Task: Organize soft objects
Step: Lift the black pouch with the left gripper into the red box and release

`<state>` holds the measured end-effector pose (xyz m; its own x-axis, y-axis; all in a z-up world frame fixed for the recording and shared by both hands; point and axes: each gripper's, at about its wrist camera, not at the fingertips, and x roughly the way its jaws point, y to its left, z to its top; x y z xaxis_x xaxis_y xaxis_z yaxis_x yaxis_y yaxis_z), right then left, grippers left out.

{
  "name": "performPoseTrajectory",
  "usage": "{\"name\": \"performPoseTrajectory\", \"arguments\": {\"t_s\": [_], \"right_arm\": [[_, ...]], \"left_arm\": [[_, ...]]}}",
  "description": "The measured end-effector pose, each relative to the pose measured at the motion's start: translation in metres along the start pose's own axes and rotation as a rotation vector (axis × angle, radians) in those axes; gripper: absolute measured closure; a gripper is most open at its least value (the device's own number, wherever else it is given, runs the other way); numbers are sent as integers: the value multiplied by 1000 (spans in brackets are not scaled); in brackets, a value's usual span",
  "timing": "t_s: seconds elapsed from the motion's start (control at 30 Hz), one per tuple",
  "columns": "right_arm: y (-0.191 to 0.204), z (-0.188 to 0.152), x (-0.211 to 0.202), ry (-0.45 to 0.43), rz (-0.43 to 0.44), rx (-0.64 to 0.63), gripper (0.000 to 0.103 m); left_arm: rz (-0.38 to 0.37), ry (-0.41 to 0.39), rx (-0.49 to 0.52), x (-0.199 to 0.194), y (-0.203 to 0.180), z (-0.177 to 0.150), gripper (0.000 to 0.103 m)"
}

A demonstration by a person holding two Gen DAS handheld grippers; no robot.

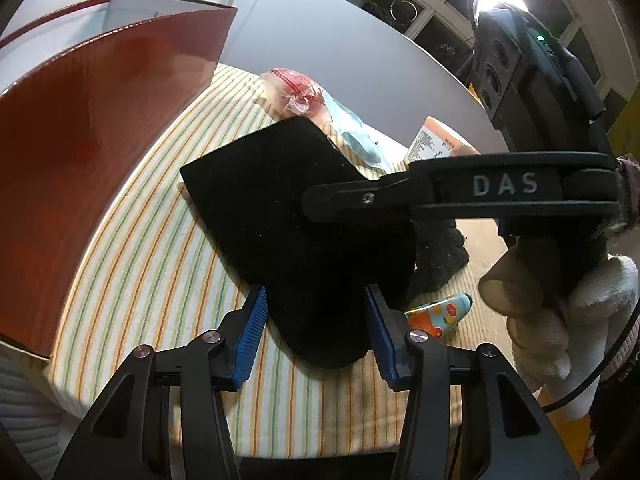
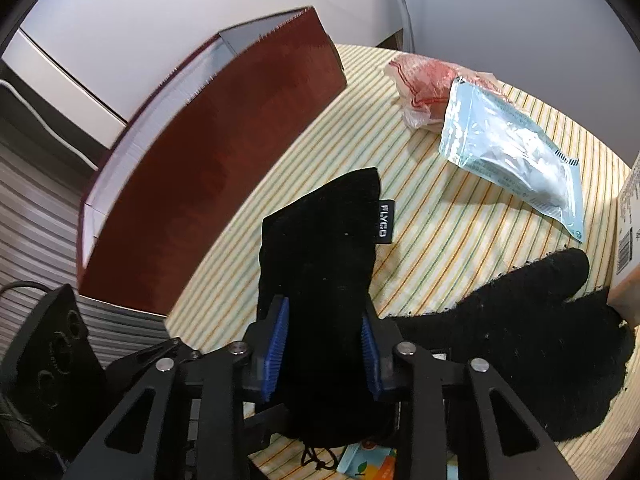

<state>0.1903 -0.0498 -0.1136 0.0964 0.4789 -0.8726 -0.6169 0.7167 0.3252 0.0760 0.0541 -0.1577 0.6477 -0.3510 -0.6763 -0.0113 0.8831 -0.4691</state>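
A black fabric pouch point(image 1: 280, 200) point(image 2: 320, 248) with a small side label lies lengthwise over the striped cloth point(image 1: 160, 260). My left gripper point(image 1: 314, 292) has the pouch's narrow near end between its blue pads, and both pad tips touch its sides. My right gripper point(image 2: 324, 312) is shut on the same pouch, squeezing it between its pads. In the left wrist view the right gripper point(image 1: 320, 204) reaches in from the right, its black finger lying across the pouch. A fuzzy black soft item point(image 2: 540, 340) point(image 1: 440, 256) lies just right of the pouch.
A tall maroon box point(image 1: 100, 140) point(image 2: 224, 168) with a white inside stands at the left. Behind the pouch lie a red bag point(image 2: 428, 76), a light blue packet point(image 2: 508, 152) and an orange carton point(image 1: 436, 140). A fruit-print tube point(image 1: 436, 316) is near. A gloved hand point(image 1: 560, 308) holds the right gripper.
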Motion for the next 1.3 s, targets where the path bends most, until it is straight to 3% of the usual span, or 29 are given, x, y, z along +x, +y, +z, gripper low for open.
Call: {"name": "performPoseTrajectory", "arguments": {"t_s": [0.13, 0.27, 0.77, 1.0, 1.3], "right_arm": [[3, -2, -12, -20, 20, 0, 81], [7, -1, -27, -52, 39, 0, 86], [47, 18, -96, -189, 128, -33, 86], [92, 51, -112, -252, 162, -105, 87], [139, 112, -98, -288, 184, -149, 86]], "left_arm": [[-16, -15, -3, -7, -2, 1, 59], [-29, -42, 12, -16, -7, 5, 67], [-39, -205, 61, -72, -16, 39, 70], [14, -290, 71, -114, 1, 68, 70], [125, -319, 77, -135, 34, 119, 70]]}}
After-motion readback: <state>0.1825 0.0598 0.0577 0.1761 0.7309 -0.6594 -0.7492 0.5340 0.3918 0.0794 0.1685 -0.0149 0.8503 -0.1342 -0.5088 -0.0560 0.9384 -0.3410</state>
